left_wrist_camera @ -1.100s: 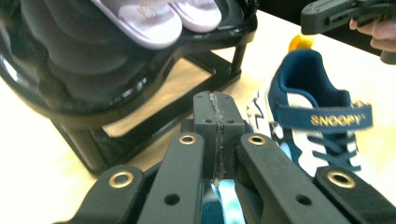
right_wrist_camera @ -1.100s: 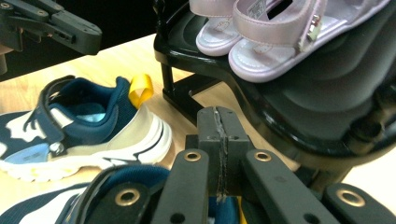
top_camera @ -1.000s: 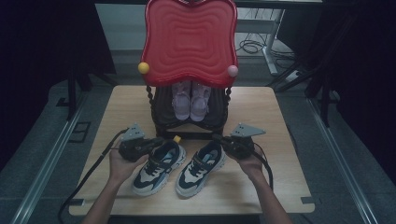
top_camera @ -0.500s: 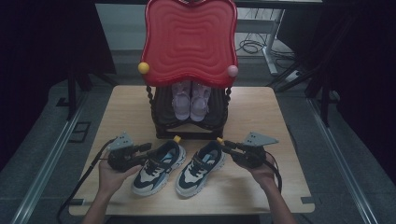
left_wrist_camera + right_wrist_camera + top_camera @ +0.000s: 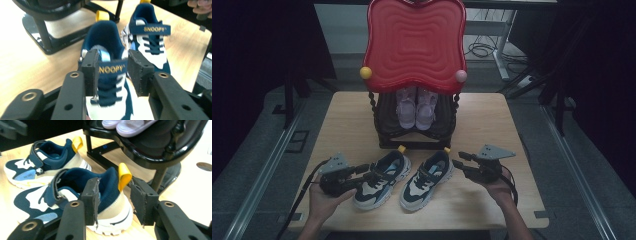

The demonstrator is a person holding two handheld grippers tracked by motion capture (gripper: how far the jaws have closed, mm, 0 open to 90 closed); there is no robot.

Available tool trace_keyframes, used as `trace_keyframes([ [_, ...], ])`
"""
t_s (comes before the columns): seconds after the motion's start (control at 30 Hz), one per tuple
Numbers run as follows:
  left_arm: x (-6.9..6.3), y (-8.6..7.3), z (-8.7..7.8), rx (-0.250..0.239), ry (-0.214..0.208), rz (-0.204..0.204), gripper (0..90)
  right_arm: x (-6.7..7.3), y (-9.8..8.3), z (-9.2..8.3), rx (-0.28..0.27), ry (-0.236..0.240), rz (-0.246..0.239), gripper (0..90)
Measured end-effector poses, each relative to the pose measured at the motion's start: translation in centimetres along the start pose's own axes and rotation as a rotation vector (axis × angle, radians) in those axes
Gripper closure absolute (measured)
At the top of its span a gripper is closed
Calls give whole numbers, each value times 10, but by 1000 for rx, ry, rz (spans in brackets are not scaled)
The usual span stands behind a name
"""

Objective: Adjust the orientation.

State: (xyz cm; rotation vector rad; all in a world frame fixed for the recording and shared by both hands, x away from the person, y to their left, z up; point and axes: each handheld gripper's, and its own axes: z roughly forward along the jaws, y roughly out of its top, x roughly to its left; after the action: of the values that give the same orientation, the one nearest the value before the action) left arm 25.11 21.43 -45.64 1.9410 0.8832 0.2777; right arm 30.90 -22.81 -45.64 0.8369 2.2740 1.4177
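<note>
Pair of navy-and-white sneakers, left shoe (image 5: 381, 177) and right shoe (image 5: 427, 178), side by side on the wooden table (image 5: 507, 130) just before the black rack (image 5: 384, 135); left gripper (image 5: 364, 172) and right gripper (image 5: 458, 161) jaws just opened, parted beside each shoe, gripping nothing

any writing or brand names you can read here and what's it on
"SNOOPY" in gold letters on the strap of the far sneaker.
"NOOPY" in gold letters on the strap of the near sneaker; the left gripper has one pad in front of the first letter.
A small blue mark on the black shoe rack is too small to read.
</note>
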Motion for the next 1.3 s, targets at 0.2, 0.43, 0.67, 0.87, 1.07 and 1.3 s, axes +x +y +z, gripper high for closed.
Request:
trace_keyframes([
  [0.2,-14,-18,0,58,-37,10,745,-6,-10,-4,17,-23,30,561],
  [0.43,-28,-31,8,104,-68,12,867,-8,-15,-5,29,-34,39,561],
  [0.67,-40,-43,26,186,-80,11,890,-7,-16,-3,35,-31,38,561],
  [0.87,-44,-54,43,267,-54,10,892,-7,-19,0,47,-29,41,561],
  [1.07,-44,-59,47,299,-11,19,893,-8,-20,1,51,-30,43,561],
  [1.3,-29,-61,42,306,55,-3,893,-8,-21,2,54,-32,46,562],
])
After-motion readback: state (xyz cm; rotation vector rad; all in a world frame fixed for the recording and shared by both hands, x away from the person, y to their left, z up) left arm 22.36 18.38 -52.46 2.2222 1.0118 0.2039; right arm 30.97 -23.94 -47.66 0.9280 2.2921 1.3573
